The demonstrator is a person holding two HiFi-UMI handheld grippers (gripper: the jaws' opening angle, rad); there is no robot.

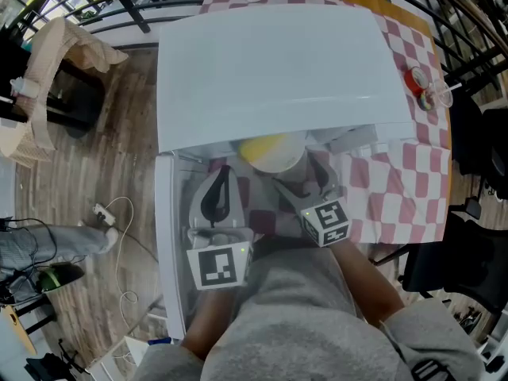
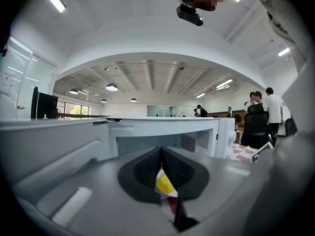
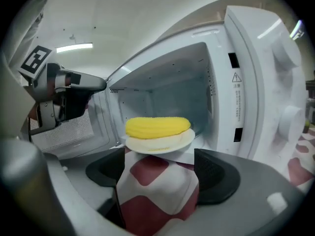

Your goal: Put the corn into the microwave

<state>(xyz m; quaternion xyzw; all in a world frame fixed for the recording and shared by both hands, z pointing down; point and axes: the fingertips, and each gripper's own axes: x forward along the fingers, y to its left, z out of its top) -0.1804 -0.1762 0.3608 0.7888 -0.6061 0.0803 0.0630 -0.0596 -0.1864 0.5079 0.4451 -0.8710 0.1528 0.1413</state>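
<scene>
A yellow corn cob (image 3: 157,126) lies on a small white plate (image 3: 160,142) at the front sill of the open white microwave (image 3: 172,92). My right gripper (image 3: 162,168) stands open just short of the plate, with only the checked cloth between its jaws. In the head view the corn (image 1: 266,145) shows under the microwave's (image 1: 270,70) front edge, with the right gripper (image 1: 303,182) just before it. My left gripper (image 1: 216,193) is shut beside the open door (image 1: 171,236). In its own view the left gripper's (image 2: 160,154) pads meet, and the corn (image 2: 165,185) shows through a gap below them.
The microwave stands on a table under a red-and-white checked cloth (image 1: 405,173). A small red object (image 1: 416,80) lies on the cloth at the right. A black chair (image 1: 444,268) stands at the right, and cables (image 1: 119,236) lie on the wooden floor at the left.
</scene>
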